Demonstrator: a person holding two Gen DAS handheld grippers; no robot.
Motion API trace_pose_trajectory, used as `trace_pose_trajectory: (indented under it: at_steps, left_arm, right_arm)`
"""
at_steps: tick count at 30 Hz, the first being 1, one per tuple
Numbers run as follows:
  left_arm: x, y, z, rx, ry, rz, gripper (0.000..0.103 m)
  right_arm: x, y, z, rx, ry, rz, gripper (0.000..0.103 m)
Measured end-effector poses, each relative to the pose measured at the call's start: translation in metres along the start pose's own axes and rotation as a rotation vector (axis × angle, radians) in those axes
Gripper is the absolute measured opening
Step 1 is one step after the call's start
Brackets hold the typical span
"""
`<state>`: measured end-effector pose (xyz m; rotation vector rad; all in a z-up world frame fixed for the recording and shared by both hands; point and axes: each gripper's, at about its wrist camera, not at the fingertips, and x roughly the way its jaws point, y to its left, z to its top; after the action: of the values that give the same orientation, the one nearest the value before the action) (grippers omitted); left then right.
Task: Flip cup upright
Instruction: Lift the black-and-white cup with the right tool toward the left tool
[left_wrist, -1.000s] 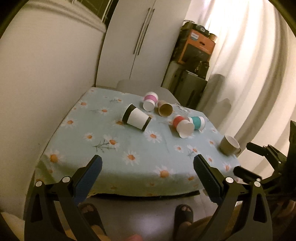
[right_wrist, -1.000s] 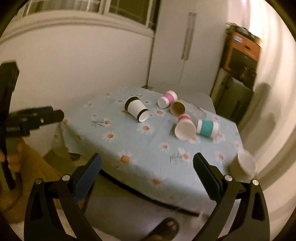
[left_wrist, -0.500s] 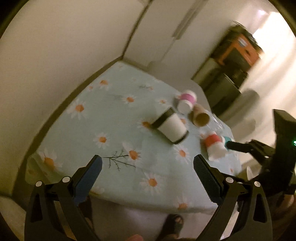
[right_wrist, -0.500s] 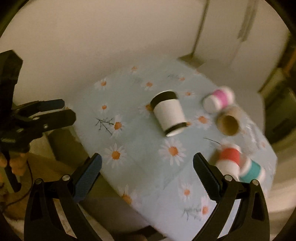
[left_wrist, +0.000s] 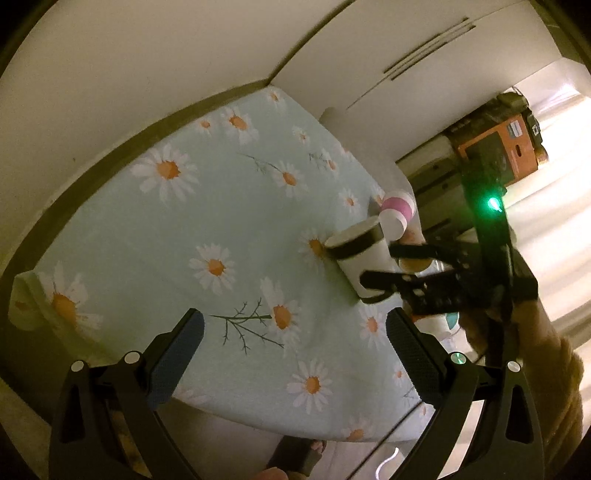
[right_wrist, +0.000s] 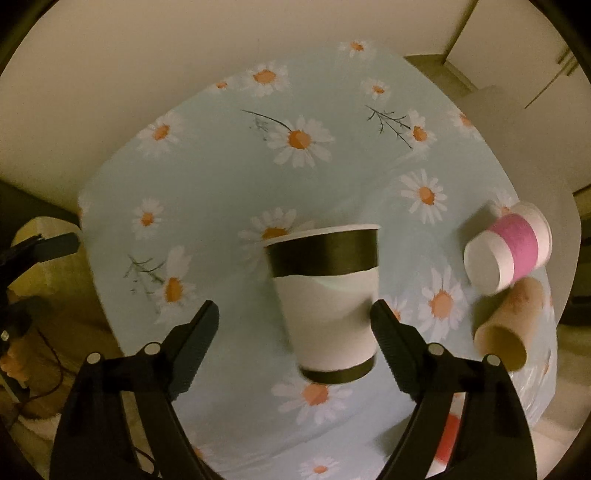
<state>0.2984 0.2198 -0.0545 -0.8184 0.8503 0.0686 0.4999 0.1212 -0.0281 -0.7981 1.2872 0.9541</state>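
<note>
A white paper cup with black bands (right_wrist: 327, 302) lies on its side on the daisy tablecloth (right_wrist: 221, 166). My right gripper (right_wrist: 295, 332) is open just above it, its right finger beside the cup's side and the left finger well apart. The cup also shows in the left wrist view (left_wrist: 360, 260), with the right gripper's fingers (left_wrist: 380, 278) on either side of it. My left gripper (left_wrist: 295, 339) is open and empty over the near part of the table, left of the cup.
A pink-banded cup (right_wrist: 508, 254) and a brown cup (right_wrist: 511, 332) lie on their sides right of the black-banded cup. A red cup (right_wrist: 448, 432) peeks out at the lower right. A wall runs along the table's far side. A cupboard (left_wrist: 406, 55) stands behind.
Both grippers have moved in toward the table. My right gripper has come down over the black-banded cup, which now lies between its open fingers.
</note>
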Motion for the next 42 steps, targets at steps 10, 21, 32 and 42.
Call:
trace_pose_trajectory:
  at_steps: [10,21,32,42]
  left_arm:
    - [0.001,0.006,0.001,-0.044,0.024,-0.037,0.096]
    - [0.001,0.006,-0.001,-0.043,0.027,-0.029,0.096]
    - [0.01,-0.007,-0.02,0.042,0.082,0.005,0.096]
    - [0.015,-0.011,-0.036,0.08,0.108,0.042,0.096]
  right_arm:
    - [0.021,-0.021,0.014,0.012,0.09,-0.018,0.071]
    - [-0.021,-0.057,-0.028,0.226,-0.025,0.064,0.063]
    - [-0.036,-0.027,-0.137,0.718,-0.141,0.146,0.063]
    - [-0.014,-0.012,-0.196,0.979,-0.229,0.225,0.063]
